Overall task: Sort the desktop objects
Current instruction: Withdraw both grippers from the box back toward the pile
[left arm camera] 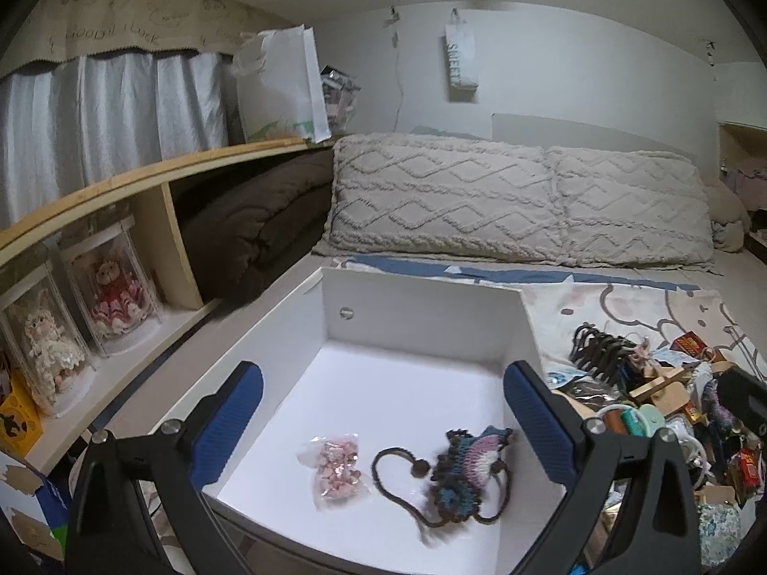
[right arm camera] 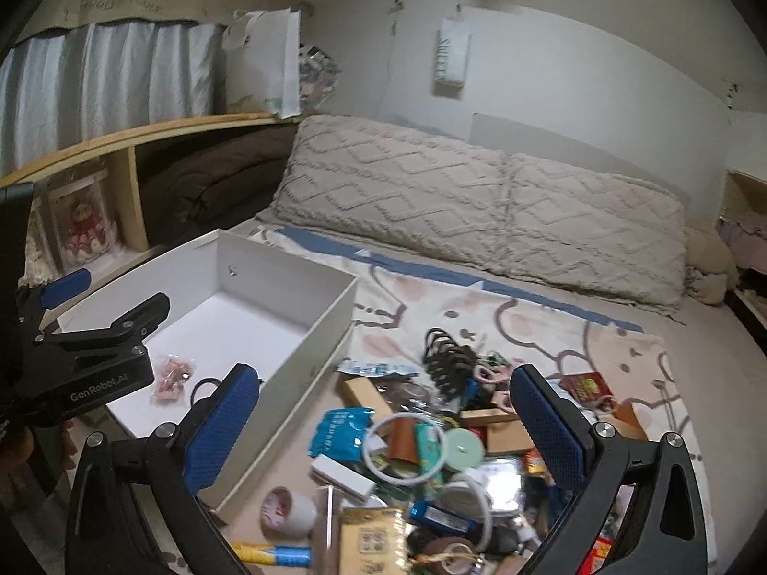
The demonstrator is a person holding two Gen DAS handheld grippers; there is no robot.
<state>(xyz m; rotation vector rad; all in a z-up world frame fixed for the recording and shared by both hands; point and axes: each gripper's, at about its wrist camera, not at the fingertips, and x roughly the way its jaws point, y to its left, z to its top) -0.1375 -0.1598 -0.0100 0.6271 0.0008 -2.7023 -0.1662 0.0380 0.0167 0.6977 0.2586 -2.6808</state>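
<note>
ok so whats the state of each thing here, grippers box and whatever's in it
left gripper: open, nothing between its pads
right gripper: open, empty, over the clutter pile
white box: lidless, nearly empty
crochet piece: lying inside the box
pink bead bag: sealed, lying inside the box

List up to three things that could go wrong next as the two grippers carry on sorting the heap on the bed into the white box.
1. The heap is tangled: the white cable loop lies across several items, so lifting one may drag others off.
2. The open right gripper hangs over that crowded heap and could pinch two things at once.
3. The crocheted piece has a loose cord; the open left gripper could snag it on its next drop into the white box.
</note>
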